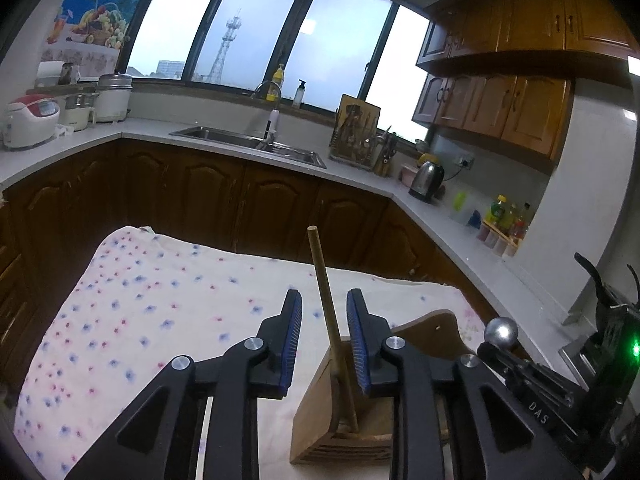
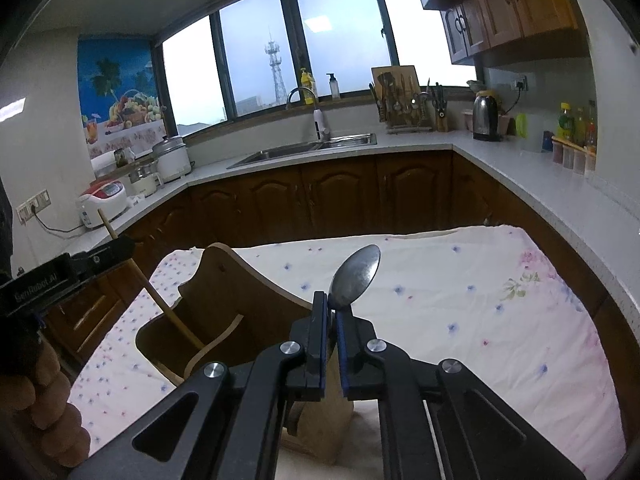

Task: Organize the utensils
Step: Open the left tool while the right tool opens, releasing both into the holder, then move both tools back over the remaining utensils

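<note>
The left gripper [image 1: 324, 340] stands open around the chopstick [image 1: 326, 300], already in the wooden holder [image 1: 320, 432]. The right gripper [image 2: 332, 320] pinches a spoon [image 2: 356, 276]; lower it gently alongside.

A white cloth [image 1: 160, 300] printed with small flowers is spread over the near surface. Behind it, a steel sink [image 1: 248, 142] is set into the pale counter [image 1: 360, 182] beneath a wide window [image 1: 256, 32]. A kettle [image 1: 427, 176] is seen to the right, a rice cooker [image 1: 30, 120] to the left, and wooden cupboards [image 1: 520, 40] above.
</note>
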The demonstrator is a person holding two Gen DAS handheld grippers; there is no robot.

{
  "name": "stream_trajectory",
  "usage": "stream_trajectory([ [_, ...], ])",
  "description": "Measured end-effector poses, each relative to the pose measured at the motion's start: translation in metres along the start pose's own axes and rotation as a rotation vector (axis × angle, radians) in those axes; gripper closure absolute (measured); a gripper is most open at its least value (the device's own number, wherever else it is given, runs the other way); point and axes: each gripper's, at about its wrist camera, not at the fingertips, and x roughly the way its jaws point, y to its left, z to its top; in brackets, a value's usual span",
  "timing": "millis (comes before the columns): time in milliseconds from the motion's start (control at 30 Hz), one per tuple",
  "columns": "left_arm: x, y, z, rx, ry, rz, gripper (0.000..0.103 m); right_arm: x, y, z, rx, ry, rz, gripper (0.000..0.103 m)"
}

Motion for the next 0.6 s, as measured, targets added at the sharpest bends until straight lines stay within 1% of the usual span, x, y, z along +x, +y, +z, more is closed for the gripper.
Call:
stream_trajectory([
  [33,-0.001,0.000,0.000,-0.001,0.003,0.004,0.072,-0.001,-0.001,0.000,0.006,0.002,0.001,0.094],
  [67,-0.002,0.000,-0.001,-0.001,0.004,0.005,0.066,-0.002,-0.003,0.000,0.018,0.004,0.005,0.087],
  [100,-0.005,0.000,-0.001,-0.001,0.001,0.009,0.063,-0.004,-0.003,-0.001,0.028,0.005,0.011,0.077],
  [167,-0.008,0.002,-0.004,-0.002,0.002,0.017,0.047,-0.009,-0.007,-0.003,0.057,0.001,0.027,0.066],
  [200,-0.011,0.003,-0.005,-0.008,0.002,0.021,0.043,-0.012,-0.009,-0.004,0.068,0.001,0.033,0.062],
  [233,-0.016,0.004,-0.006,-0.016,0.003,0.024,0.037,-0.015,-0.010,-0.006,0.078,0.002,0.039,0.061],
  [267,-0.019,0.004,-0.007,-0.020,0.006,0.028,0.030,-0.017,-0.011,-0.008,0.086,0.004,0.044,0.057],
  [300,-0.025,0.006,-0.009,-0.025,0.012,0.048,0.026,-0.020,-0.012,-0.009,0.094,0.005,0.049,0.054],
  [333,-0.030,0.007,-0.010,-0.030,0.011,0.054,0.024,-0.025,-0.014,-0.011,0.107,0.000,0.056,0.053],
  [367,-0.035,0.007,-0.010,-0.034,0.011,0.050,0.022,-0.032,-0.017,-0.014,0.122,-0.010,0.062,0.049],
  [400,-0.041,0.008,-0.011,-0.041,0.016,0.050,0.020,-0.036,-0.018,-0.015,0.133,-0.018,0.066,0.041],
  [433,-0.049,0.011,-0.013,-0.052,0.022,0.055,0.017,-0.043,-0.021,-0.016,0.147,-0.030,0.072,0.037],
  [467,-0.053,0.011,-0.013,-0.055,0.022,0.052,0.016,-0.049,-0.023,-0.018,0.161,-0.045,0.078,0.030],
  [500,-0.061,0.011,-0.014,-0.057,0.019,0.046,0.016,-0.057,-0.025,-0.021,0.175,-0.057,0.083,0.026],
  [600,-0.086,0.010,-0.021,-0.050,0.014,0.057,0.014,-0.075,-0.028,-0.028,0.190,-0.067,0.094,0.023],
])
